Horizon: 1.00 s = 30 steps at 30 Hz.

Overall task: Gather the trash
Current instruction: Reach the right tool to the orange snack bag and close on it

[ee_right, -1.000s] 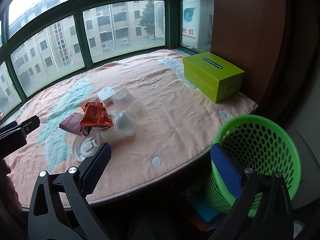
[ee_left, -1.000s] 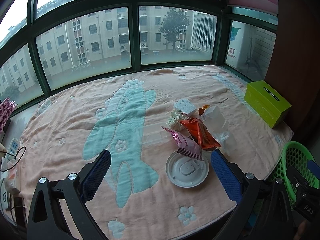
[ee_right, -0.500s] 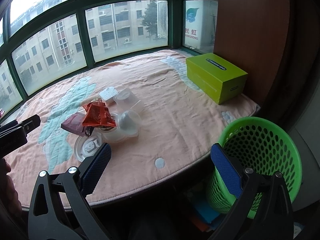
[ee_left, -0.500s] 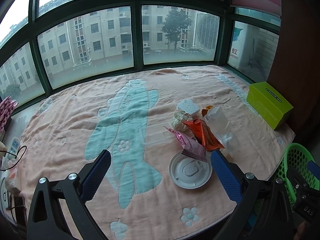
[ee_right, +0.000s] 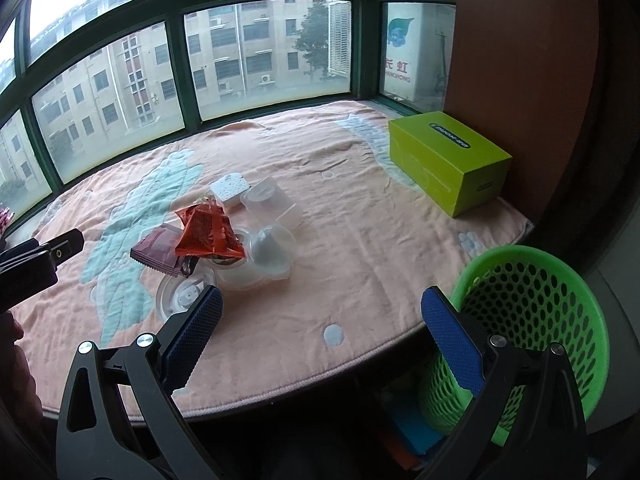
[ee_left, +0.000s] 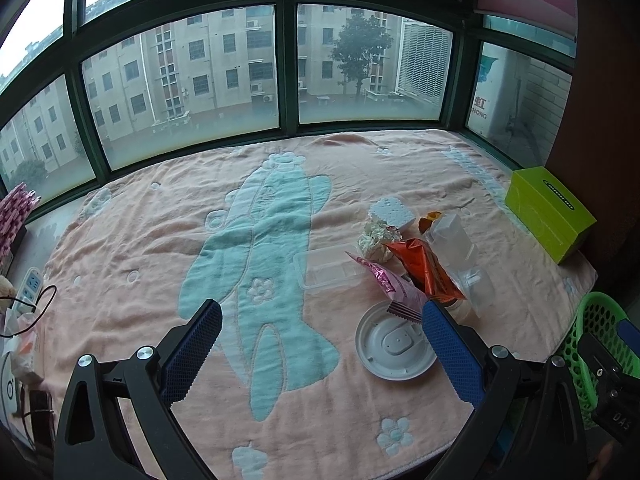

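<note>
A pile of trash lies on the pink blanket: an orange wrapper (ee_left: 426,270) (ee_right: 208,232), a pink wrapper (ee_left: 390,286) (ee_right: 158,252), a white round lid (ee_left: 394,346) (ee_right: 182,294), clear plastic cups (ee_left: 460,248) (ee_right: 268,254), a clear tray (ee_left: 328,270), crumpled paper (ee_left: 376,238) and a white foam block (ee_left: 390,212) (ee_right: 232,188). My left gripper (ee_left: 322,346) is open and empty, hovering just short of the lid. My right gripper (ee_right: 322,332) is open and empty above the table's front edge. A green mesh basket (ee_right: 532,312) (ee_left: 596,320) stands below the edge at the right.
A lime green box (ee_left: 548,214) (ee_right: 448,160) sits at the far right against a brown wall. Windows ring the far side. A power strip with cables (ee_left: 30,292) lies at the left edge. The left gripper's body (ee_right: 36,264) shows in the right wrist view.
Both grippers have moved slightly forward toward the trash pile; the objects appear a little nearer. Both stay open and nothing on the blanket has moved.
</note>
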Tool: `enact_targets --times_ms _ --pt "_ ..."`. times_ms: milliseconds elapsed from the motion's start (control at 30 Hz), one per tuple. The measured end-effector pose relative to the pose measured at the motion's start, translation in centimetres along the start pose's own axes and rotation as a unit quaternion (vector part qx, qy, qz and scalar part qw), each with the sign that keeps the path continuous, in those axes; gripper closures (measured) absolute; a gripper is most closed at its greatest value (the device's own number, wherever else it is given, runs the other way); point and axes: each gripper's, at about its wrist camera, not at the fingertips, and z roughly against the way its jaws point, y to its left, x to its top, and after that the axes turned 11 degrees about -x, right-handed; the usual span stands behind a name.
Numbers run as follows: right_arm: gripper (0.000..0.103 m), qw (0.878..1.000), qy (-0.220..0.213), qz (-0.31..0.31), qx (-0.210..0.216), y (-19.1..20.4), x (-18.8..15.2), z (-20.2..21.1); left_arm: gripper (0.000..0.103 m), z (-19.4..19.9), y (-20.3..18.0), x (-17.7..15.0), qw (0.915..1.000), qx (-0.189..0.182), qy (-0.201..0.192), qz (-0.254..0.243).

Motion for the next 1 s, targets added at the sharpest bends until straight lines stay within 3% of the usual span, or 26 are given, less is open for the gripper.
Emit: enact_targets --times_ms 567,1000 --pt "0.005 0.999 0.010 0.020 0.041 2.0 1.5 -2.4 0.006 -0.6 2.6 0.8 0.9997 0.018 0.003 0.015" --pt "0.011 0.990 0.039 0.052 0.126 5.9 4.1 -6.2 0.006 -1.5 4.1 1.6 0.9995 0.023 0.007 0.018"
